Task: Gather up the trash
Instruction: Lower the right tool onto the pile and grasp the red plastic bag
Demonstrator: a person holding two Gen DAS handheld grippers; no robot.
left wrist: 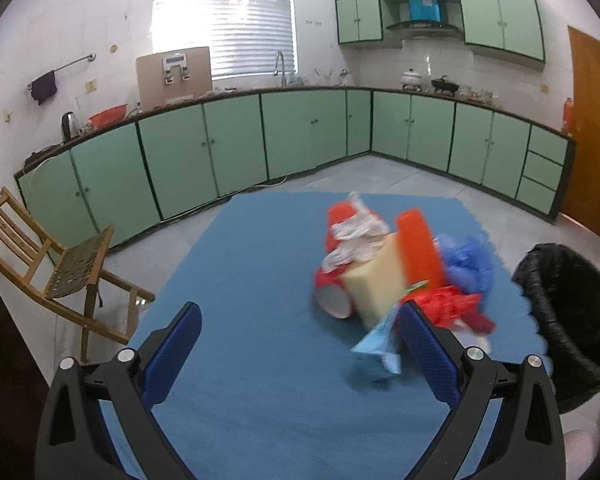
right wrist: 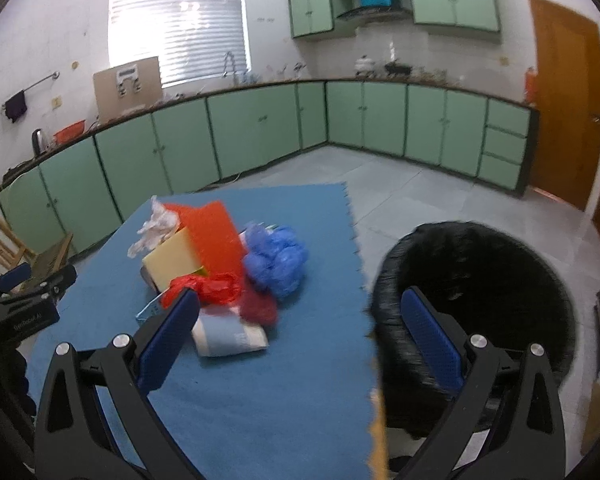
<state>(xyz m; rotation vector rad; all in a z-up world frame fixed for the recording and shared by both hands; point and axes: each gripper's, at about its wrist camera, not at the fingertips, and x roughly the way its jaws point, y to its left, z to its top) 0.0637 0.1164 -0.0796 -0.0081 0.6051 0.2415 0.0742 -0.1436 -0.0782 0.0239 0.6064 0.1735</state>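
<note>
A heap of trash lies on the blue mat (left wrist: pixel 252 264) (right wrist: pixel 324 216): a pale yellow box (left wrist: pixel 378 276) (right wrist: pixel 172 260), an orange sheet (left wrist: pixel 418 246) (right wrist: pixel 214 232), crumpled white paper (left wrist: pixel 356 232) (right wrist: pixel 156 226), a red paper cup (left wrist: pixel 332 296), a blue plastic wad (left wrist: pixel 470 262) (right wrist: pixel 278 258), a red plastic bag (left wrist: pixel 448 306) (right wrist: pixel 212 286), a light blue packet (left wrist: pixel 376 344) (right wrist: pixel 228 334). My left gripper (left wrist: pixel 300 320) is open, its right finger beside the light blue packet. My right gripper (right wrist: pixel 300 304) is open and empty, straddling the mat edge. The black-lined bin (left wrist: pixel 568 312) (right wrist: pixel 476 292) stands right of the mat.
Green cabinets (left wrist: pixel 236 148) (right wrist: pixel 252 128) line the far walls under a counter. A wooden folding chair (left wrist: pixel 56 268) stands left of the mat. A brown door (right wrist: pixel 564 100) is at the right. The other gripper's black body (right wrist: pixel 16 308) shows at the left edge.
</note>
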